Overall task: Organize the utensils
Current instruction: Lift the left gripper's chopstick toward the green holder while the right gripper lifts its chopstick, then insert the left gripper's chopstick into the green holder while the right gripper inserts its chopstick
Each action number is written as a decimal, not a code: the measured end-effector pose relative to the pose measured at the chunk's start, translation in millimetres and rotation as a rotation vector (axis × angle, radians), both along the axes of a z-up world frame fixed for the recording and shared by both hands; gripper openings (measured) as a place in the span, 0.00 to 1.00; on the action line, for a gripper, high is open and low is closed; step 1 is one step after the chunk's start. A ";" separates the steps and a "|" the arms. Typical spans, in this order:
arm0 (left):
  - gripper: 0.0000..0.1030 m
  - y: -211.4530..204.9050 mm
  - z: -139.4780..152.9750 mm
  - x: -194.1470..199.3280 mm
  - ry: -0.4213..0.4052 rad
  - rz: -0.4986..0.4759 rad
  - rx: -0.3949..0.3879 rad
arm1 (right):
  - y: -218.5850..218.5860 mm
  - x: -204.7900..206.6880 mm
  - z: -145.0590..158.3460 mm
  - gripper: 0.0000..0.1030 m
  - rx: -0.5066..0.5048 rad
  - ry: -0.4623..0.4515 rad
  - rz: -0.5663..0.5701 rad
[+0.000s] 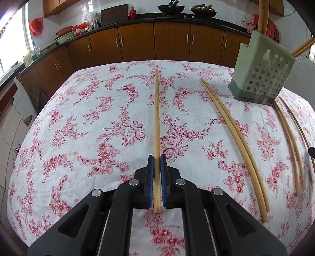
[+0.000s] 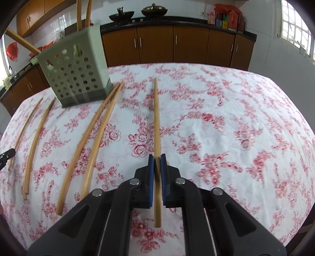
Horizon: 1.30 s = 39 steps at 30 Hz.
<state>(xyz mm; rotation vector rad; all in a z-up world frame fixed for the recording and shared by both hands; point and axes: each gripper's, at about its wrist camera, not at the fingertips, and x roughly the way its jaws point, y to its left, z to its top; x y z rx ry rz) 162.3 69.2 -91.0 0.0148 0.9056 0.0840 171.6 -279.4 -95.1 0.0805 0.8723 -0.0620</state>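
Left tongs (image 1: 157, 163) clamped on a chopstick pair (image 1: 157, 118), right tongs (image 2: 157, 163) clamped on a single chopstick (image 2: 156, 122), all over mid-counter (image 2: 236, 118); long sticks may pivot, slip, or jam against the holder (image 2: 78, 67) rim.

- Brown wooden cabinets (image 1: 171, 41) run under a dark countertop (image 2: 177, 20) along the far wall.
- Two black woks (image 1: 170, 8) sit on the stove.
- White tiled wall (image 1: 82, 8) behind; pale floor tiles (image 1: 11, 126) at left.
- Bright daylight enters through a window (image 2: 293, 21).
- A red-rose floral cloth (image 1: 98, 110) covers the bench.
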 end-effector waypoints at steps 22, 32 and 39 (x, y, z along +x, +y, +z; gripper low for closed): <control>0.07 17.0 140.2 -22.4 -0.360 -0.007 -0.084 | -25.4 -14.9 115.1 0.08 0.032 -0.315 -0.034; 0.07 7.9 160.2 -24.2 -0.406 -0.049 -0.087 | -21.5 -16.3 141.2 0.07 0.039 -0.375 -0.004; 0.07 -4.9 196.0 -32.9 -0.471 -0.113 -0.128 | -16.2 -21.1 191.4 0.07 0.151 -0.440 0.086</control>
